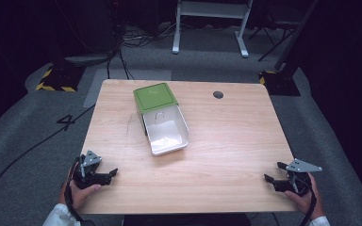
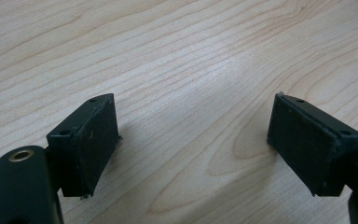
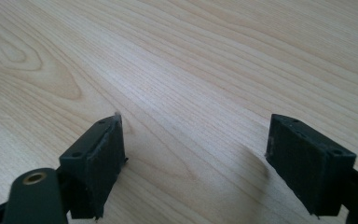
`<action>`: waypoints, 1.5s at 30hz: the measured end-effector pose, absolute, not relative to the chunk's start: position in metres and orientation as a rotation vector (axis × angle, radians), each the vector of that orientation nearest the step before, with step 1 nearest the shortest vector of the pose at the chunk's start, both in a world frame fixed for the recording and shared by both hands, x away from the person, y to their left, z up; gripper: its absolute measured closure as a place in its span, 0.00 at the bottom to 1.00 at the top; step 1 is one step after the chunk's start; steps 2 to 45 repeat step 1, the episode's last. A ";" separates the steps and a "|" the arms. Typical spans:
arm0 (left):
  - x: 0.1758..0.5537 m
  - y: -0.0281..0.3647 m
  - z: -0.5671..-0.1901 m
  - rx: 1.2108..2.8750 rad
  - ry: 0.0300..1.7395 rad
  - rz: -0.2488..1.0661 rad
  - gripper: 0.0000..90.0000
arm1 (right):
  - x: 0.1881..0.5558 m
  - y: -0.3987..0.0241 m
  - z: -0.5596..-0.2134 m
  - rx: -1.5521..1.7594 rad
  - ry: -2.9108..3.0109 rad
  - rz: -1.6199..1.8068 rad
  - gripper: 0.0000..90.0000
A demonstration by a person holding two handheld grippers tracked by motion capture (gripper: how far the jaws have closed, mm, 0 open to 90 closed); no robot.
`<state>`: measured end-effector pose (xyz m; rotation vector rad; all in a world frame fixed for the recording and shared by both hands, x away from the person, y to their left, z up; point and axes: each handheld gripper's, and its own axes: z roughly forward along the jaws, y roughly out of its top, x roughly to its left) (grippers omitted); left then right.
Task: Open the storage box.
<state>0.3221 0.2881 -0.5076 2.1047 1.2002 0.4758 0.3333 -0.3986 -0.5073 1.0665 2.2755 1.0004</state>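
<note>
Two grippers parked at near corners of wooden table [image 1: 226, 141], box up top.

L gripper [image 1: 104, 176] at 7 o'clock, held in hand [image 1: 81, 193], jaws wide apart w/ bare wood between. Green-lidded box [image 1: 154, 97] w/ white tray [image 1: 167, 134] slid out toward the person sits approx 11 o'clock from centre. R gripper [image 1: 274, 173] at 5 o'clock, jaws also spread, nothing held. Both well apart from box.

Grey carpet [image 1: 23, 122] with cables, white desk frame [image 1: 212, 23], dark surroundings.
</note>
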 end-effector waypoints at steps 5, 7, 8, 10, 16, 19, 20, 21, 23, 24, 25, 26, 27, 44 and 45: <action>0.322 0.288 -0.508 2.105 1.200 0.476 0.18 | 0.333 -0.399 -0.507 1.067 2.276 1.000 0.22; 0.322 0.288 -0.508 2.105 1.200 0.476 0.18 | 0.333 -0.399 -0.507 1.067 2.276 1.000 0.22; 0.322 0.288 -0.508 2.105 1.200 0.476 0.18 | 0.333 -0.399 -0.507 1.067 2.276 1.000 0.22; 0.322 0.288 -0.508 2.105 1.200 0.476 0.18 | 0.333 -0.399 -0.507 1.067 2.276 1.000 0.22; 0.322 0.288 -0.508 2.105 1.200 0.476 0.18 | 0.333 -0.399 -0.507 1.067 2.276 1.000 0.22; 0.322 0.288 -0.508 2.105 1.200 0.476 0.18 | 0.333 -0.399 -0.507 1.067 2.276 1.000 0.22; 0.322 0.288 -0.508 2.105 1.200 0.476 0.18 | 0.333 -0.399 -0.507 1.067 2.276 1.000 0.22; 0.322 0.288 -0.508 2.105 1.200 0.476 0.18 | 0.333 -0.399 -0.507 1.067 2.276 1.000 0.22; 0.322 0.288 -0.508 2.105 1.200 0.476 0.18 | 0.333 -0.399 -0.507 1.067 2.276 1.000 0.22; 0.322 0.288 -0.508 2.105 1.200 0.476 0.18 | 0.333 -0.399 -0.507 1.067 2.276 1.000 0.22; 0.322 0.288 -0.508 2.105 1.200 0.476 0.18 | 0.333 -0.399 -0.507 1.067 2.276 1.000 0.22; 0.322 0.288 -0.508 2.105 1.200 0.476 0.18 | 0.333 -0.399 -0.507 1.067 2.276 1.000 0.22; 0.322 0.288 -0.508 2.105 1.200 0.476 0.18 | 0.333 -0.399 -0.507 1.067 2.276 1.000 0.22; 0.322 0.288 -0.508 2.105 1.200 0.476 0.18 | 0.333 -0.399 -0.507 1.067 2.276 1.000 0.22; 0.322 0.288 -0.508 2.105 1.200 0.476 0.18 | 0.333 -0.399 -0.507 1.067 2.276 1.000 0.22</action>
